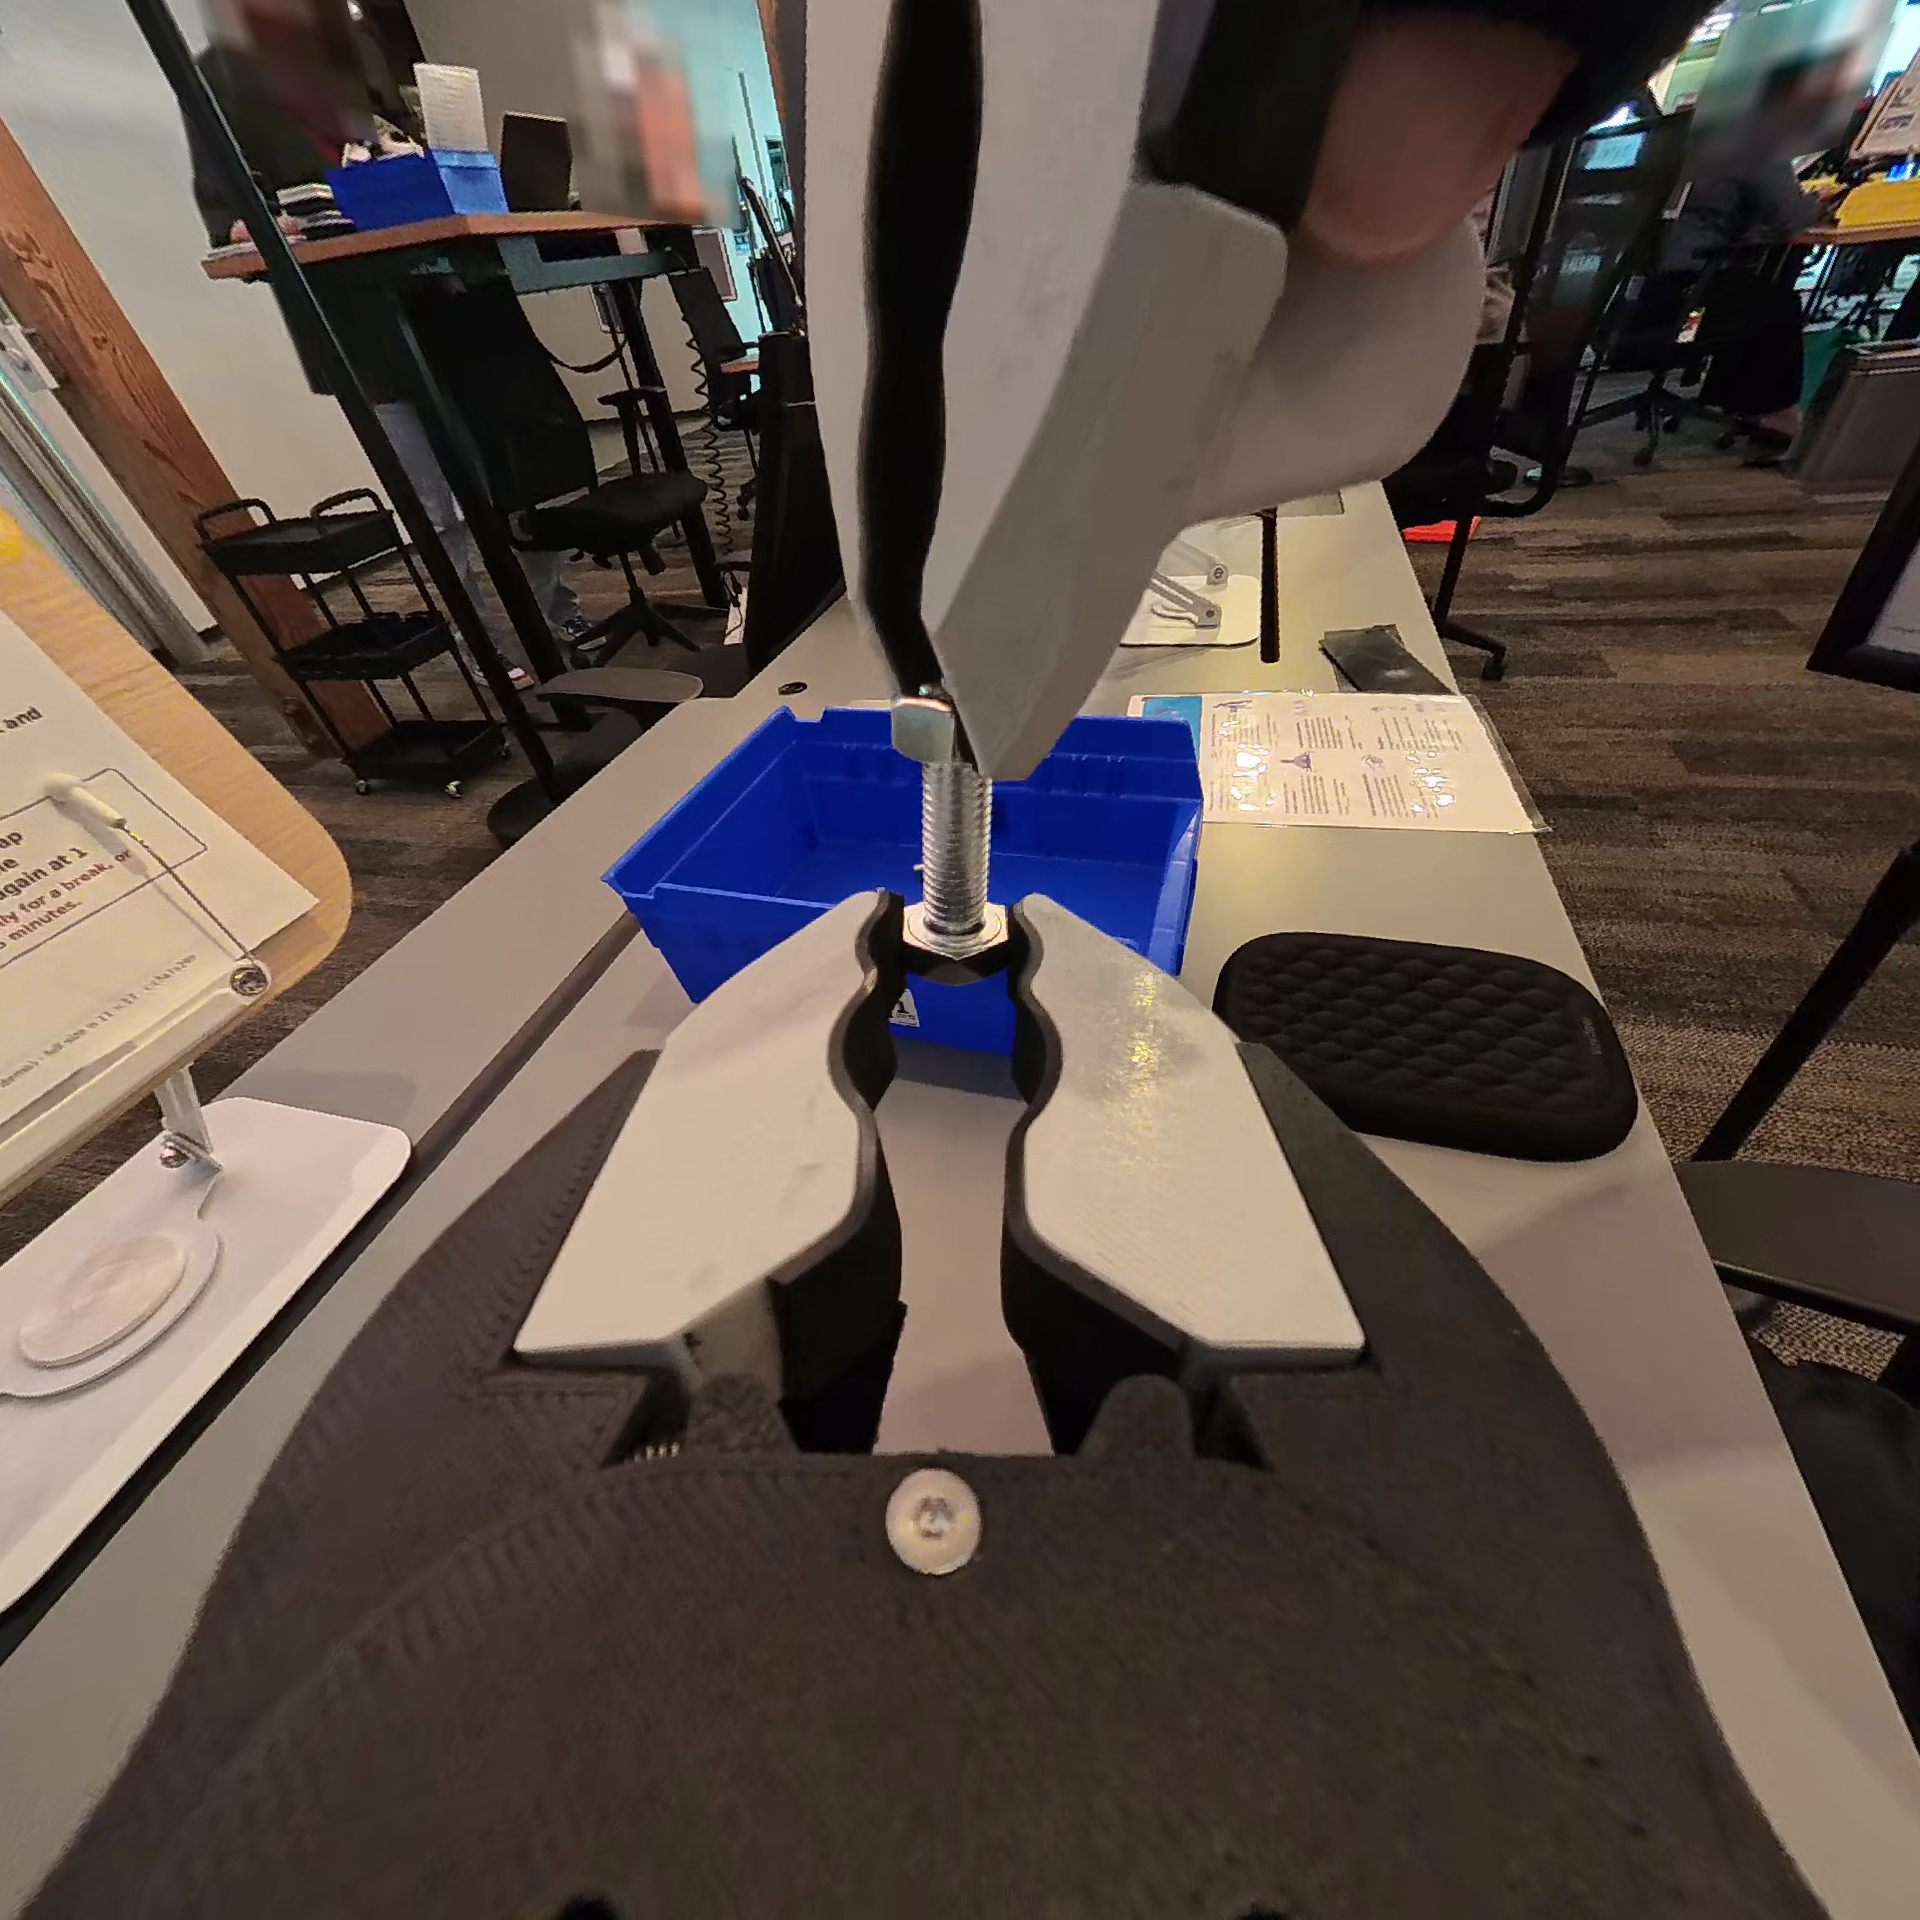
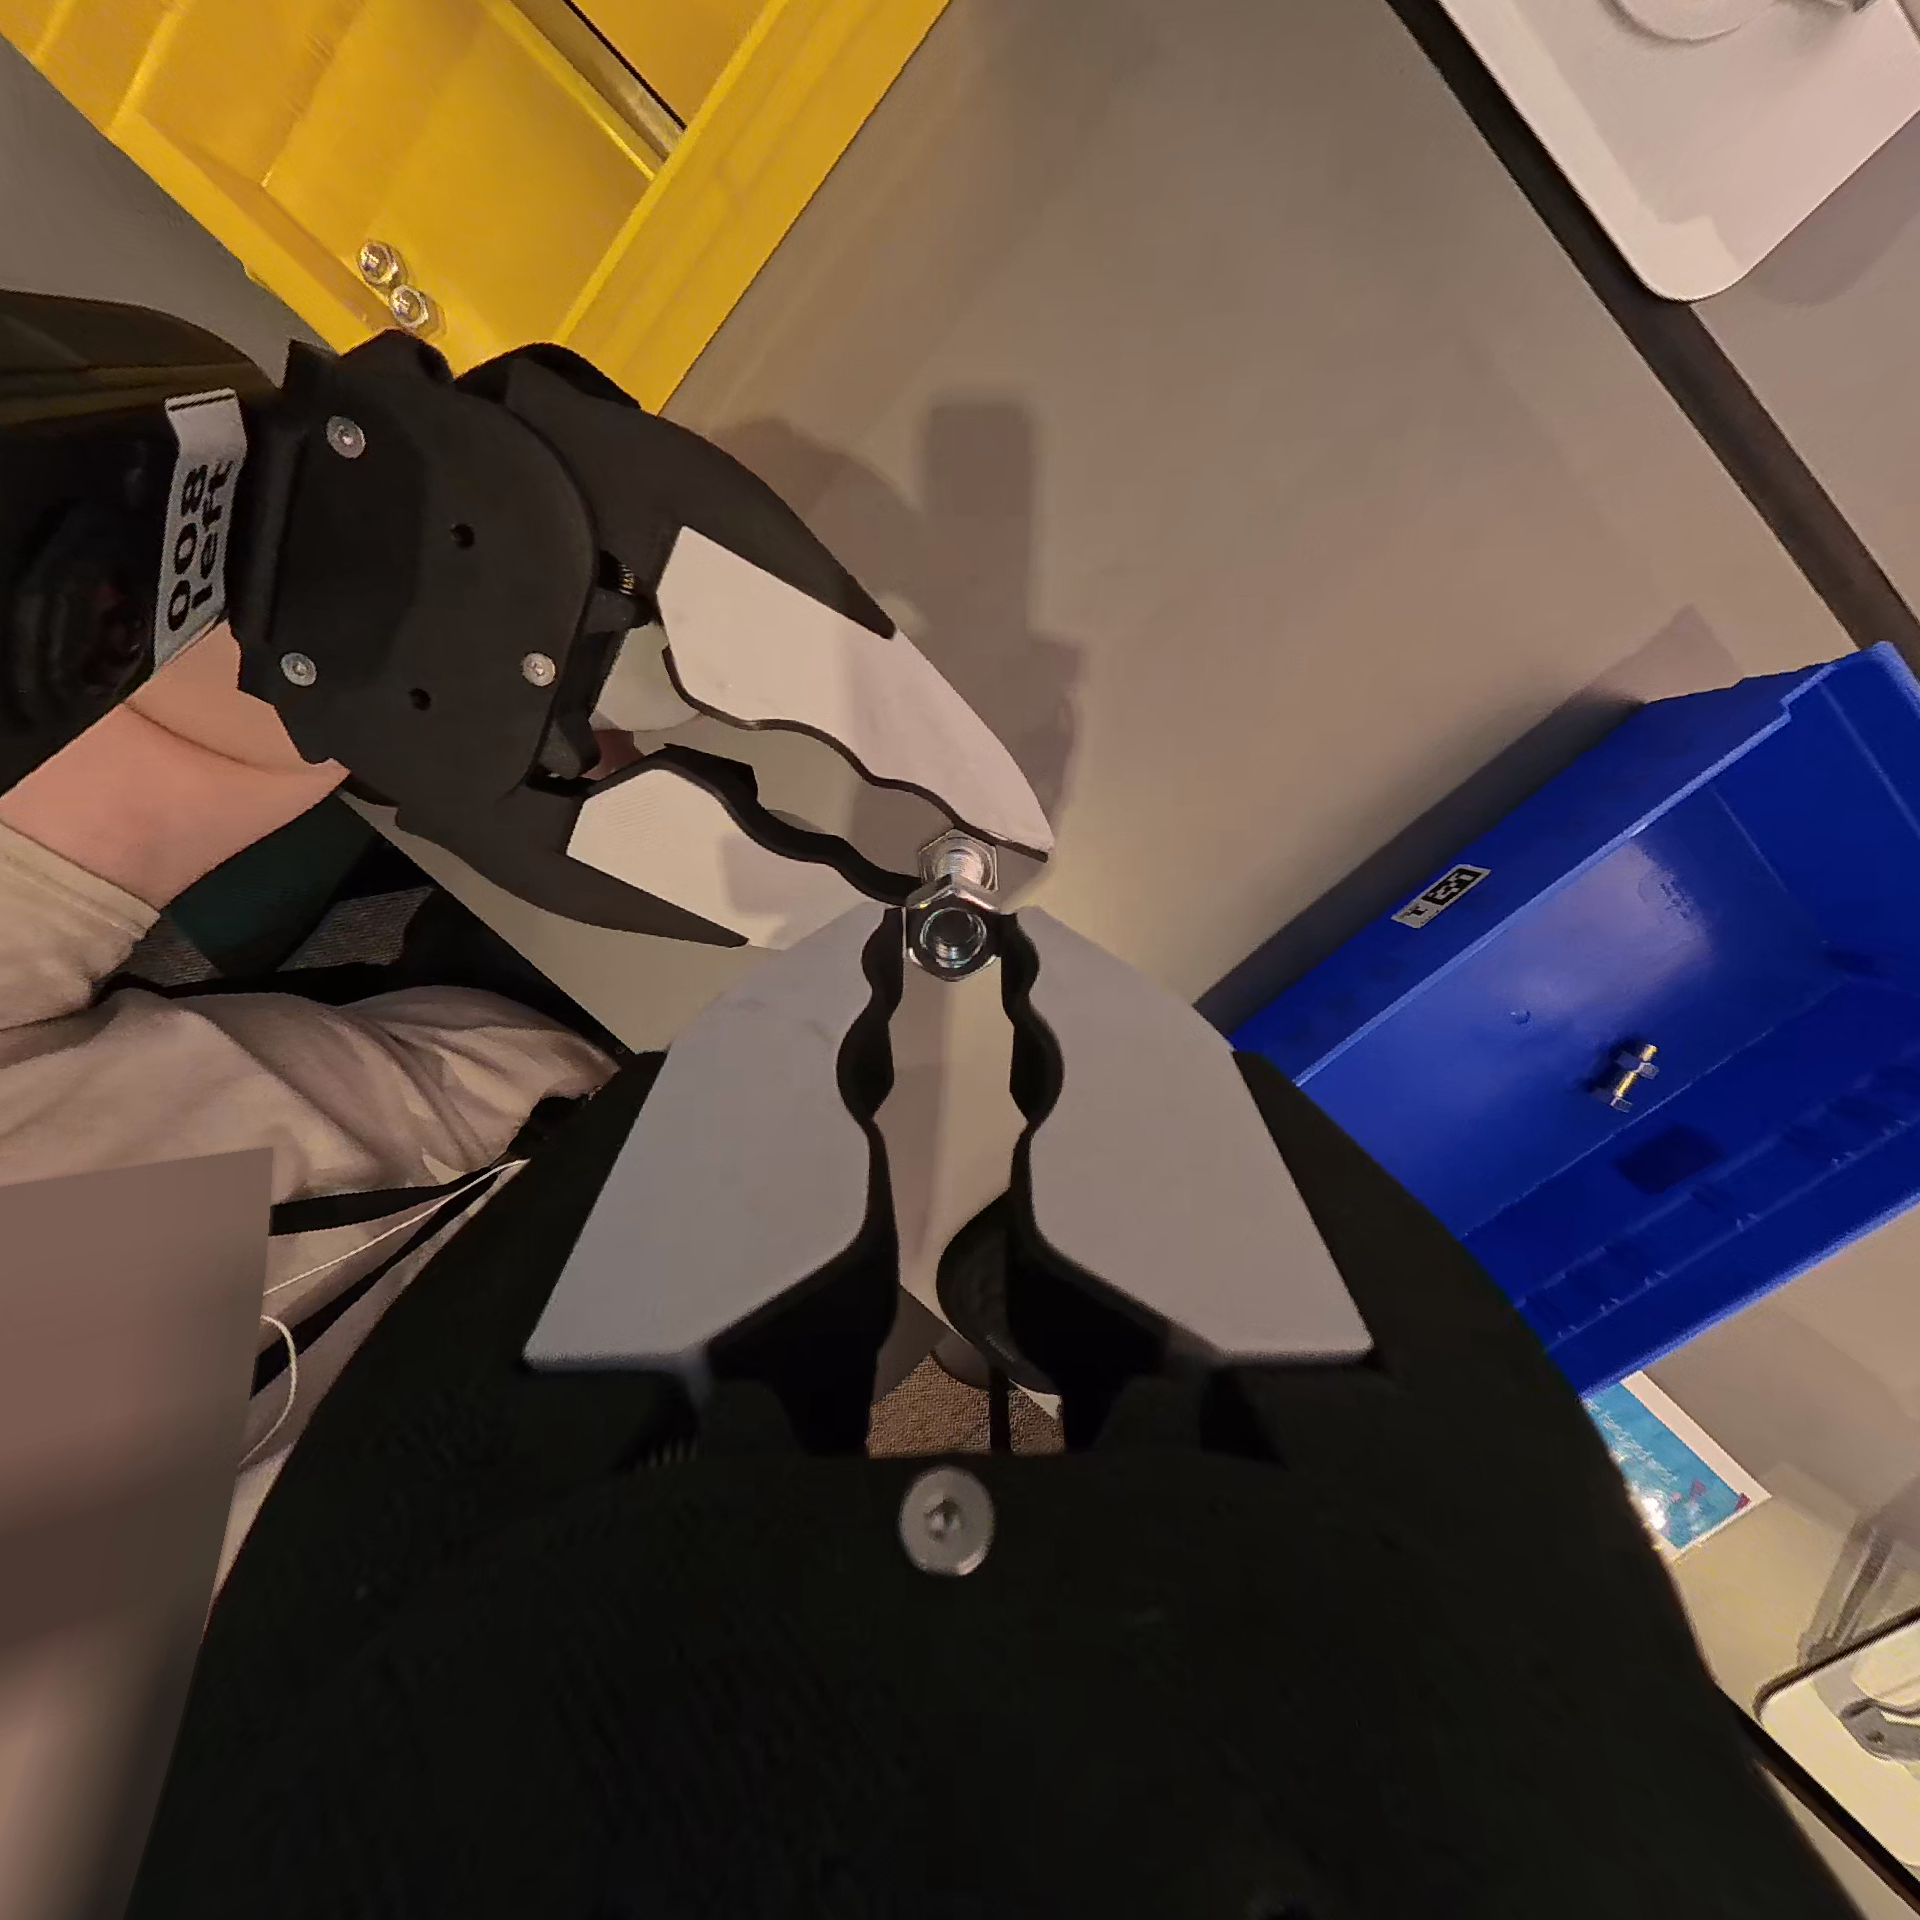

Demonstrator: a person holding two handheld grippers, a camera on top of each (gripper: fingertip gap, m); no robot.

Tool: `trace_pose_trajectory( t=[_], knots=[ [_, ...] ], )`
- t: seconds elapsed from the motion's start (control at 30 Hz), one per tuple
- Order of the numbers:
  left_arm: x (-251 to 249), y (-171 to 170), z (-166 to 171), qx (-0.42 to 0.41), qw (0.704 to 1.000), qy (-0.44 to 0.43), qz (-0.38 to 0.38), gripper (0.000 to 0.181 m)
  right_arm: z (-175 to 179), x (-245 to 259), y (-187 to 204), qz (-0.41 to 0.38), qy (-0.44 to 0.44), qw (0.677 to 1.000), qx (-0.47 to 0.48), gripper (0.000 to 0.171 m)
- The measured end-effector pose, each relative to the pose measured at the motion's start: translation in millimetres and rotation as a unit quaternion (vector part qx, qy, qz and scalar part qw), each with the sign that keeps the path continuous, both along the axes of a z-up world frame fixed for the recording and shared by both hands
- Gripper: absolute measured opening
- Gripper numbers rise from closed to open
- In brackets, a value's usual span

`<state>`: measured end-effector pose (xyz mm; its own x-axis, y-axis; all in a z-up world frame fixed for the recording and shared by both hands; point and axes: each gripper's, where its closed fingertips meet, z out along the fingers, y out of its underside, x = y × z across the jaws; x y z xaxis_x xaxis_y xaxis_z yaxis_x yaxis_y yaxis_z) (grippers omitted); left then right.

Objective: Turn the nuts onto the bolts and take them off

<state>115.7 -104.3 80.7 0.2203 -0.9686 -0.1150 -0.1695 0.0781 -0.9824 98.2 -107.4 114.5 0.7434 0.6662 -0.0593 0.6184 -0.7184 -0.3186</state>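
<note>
One grey table [image 1: 1382,894] carried two plastic bins: a blue bin [image 1: 1091,862], seen in both views, and a yellow bin [image 2: 436,135] that only the right wrist view caught. The left wrist view alone showed a black quilted pad [image 1: 1423,1039] and a laminated sheet [image 1: 1351,758] beyond it.

Two grippers, each with pale flat fingers edged in wavy black rubber, met over the table. The left gripper [image 1: 948,935] was clamped on a hex nut [image 1: 948,932] threaded low on one upright bolt [image 1: 956,842], silver and coarsely threaded. The right gripper [image 2: 948,940] reached down from above and was closed on the bolt's top end, where the right wrist view showed a hex piece [image 2: 948,938] end-on, directly above the nut below; whether that was the bolt head or a second nut I could not tell.

The right wrist view also showed two loose nuts [image 2: 395,283] lying side by side in the yellow bin, and one small bolt assembly [image 2: 1631,1075] on the blue bin's floor.
</note>
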Motion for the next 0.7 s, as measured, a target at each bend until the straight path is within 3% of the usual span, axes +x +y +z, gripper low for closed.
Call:
trace_pose_trajectory(
  t=[0.33,0.5,0.7],
  knots=[
    [0.3,-0.8,0.8,0.0,1.0,-0.002,-0.003,0.019,1.8,-1.0,0.0,0.005,0.006,1.0,-0.003,0.02],
    [-1.2,-1.6,4.3,-0.008,1.0,-0.014,-0.009,0.019,6.8,-3.5,0.6,0.015,0.011,1.0,0.007,0.029],
    [-5.2,-7.8,13.6,-0.032,0.998,-0.039,-0.038,0.019,41.1,-16.5,1.9,0.134,0.106,0.978,0.12,0.049]
  ],
)
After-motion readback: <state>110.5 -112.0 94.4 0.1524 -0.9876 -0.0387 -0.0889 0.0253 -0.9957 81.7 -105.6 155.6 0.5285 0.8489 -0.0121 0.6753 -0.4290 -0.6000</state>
